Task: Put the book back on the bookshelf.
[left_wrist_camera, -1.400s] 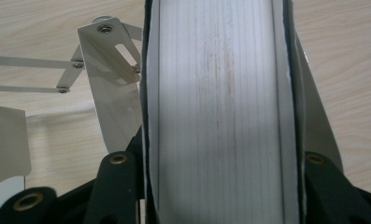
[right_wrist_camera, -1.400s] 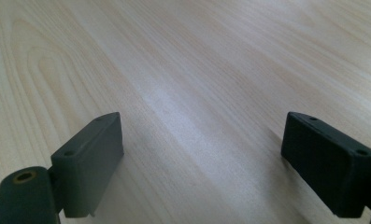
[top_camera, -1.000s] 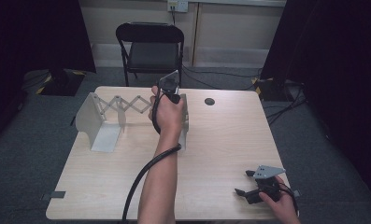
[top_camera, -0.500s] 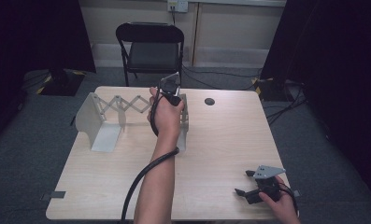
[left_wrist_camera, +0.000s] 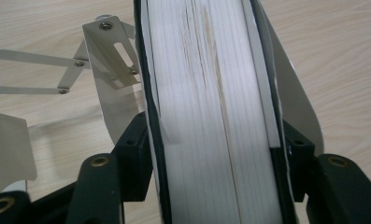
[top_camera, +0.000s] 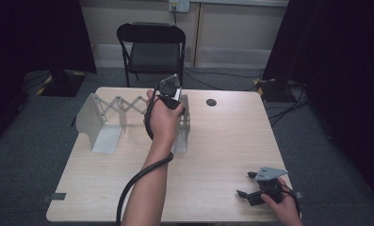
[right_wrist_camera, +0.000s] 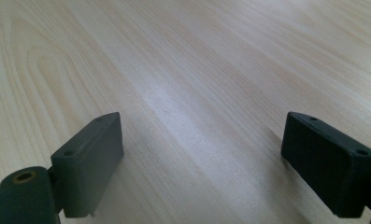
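Metal book rack (top_camera: 110, 117), the stretch-out accordion kind, sits far left on the bench (top_camera: 222, 141); its left end plate stands alone, scissor links run right to the other end plate by the left tongs (top_camera: 171, 96). Left tongs clenched on a thick book (left_wrist_camera: 211, 116): in the left gripper view the white page edges run up between the two black jaws, dark covers pressed on each side. Book is held upright, over or just beside the rack's right end plate (left_wrist_camera: 113, 88); shiny metal also curves behind the book on its other side, probably part of the same plate, hard to tell at this angle.

Right tongs (top_camera: 257, 186) rest near right on the bench, released, jaws wide apart with bare wood between them in the right gripper view. Well apart from the rack, idle.

Small dark round spot (top_camera: 211, 102) on the bench, far of centre, untouched. Black folding chair (top_camera: 151, 47) behind the bench.

Progress: pickup done, book carried to the rack. Left to do, as I judge it: lower the book into the rack so it stands against the end plate, let go, pull the hand clear. No other books stand in the rack, so this looks like an early stage.
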A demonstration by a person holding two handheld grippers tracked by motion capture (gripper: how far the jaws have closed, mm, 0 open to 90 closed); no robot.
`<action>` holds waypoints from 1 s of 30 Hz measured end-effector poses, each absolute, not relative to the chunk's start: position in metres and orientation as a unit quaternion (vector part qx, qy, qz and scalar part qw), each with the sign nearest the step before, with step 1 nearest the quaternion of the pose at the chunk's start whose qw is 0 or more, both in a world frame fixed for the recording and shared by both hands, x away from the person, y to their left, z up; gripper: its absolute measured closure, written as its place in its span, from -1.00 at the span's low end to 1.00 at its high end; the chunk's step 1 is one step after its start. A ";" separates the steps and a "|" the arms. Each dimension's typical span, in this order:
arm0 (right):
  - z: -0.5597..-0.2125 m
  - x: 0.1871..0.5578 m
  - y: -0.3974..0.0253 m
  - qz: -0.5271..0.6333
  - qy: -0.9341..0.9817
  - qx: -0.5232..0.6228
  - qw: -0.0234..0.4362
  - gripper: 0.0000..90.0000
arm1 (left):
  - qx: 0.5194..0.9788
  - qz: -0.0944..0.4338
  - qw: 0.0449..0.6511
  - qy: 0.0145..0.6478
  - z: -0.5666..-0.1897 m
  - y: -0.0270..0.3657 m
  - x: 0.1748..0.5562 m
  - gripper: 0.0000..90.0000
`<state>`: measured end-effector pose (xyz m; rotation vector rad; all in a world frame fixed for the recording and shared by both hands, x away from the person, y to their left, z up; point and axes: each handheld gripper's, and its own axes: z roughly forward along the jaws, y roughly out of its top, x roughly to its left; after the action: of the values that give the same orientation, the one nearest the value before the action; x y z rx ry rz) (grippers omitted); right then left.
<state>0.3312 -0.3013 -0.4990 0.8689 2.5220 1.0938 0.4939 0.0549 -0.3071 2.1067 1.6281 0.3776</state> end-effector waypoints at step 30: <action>-0.499 0.331 -0.301 0.376 0.867 0.299 0.129 -0.73 | 0.786 0.112 0.261 0.549 -0.306 0.073 0.463 -0.12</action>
<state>0.3313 -0.3013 -0.4990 0.8686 2.5220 1.0945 0.4625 0.0733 -0.3060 2.1284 1.4877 0.3026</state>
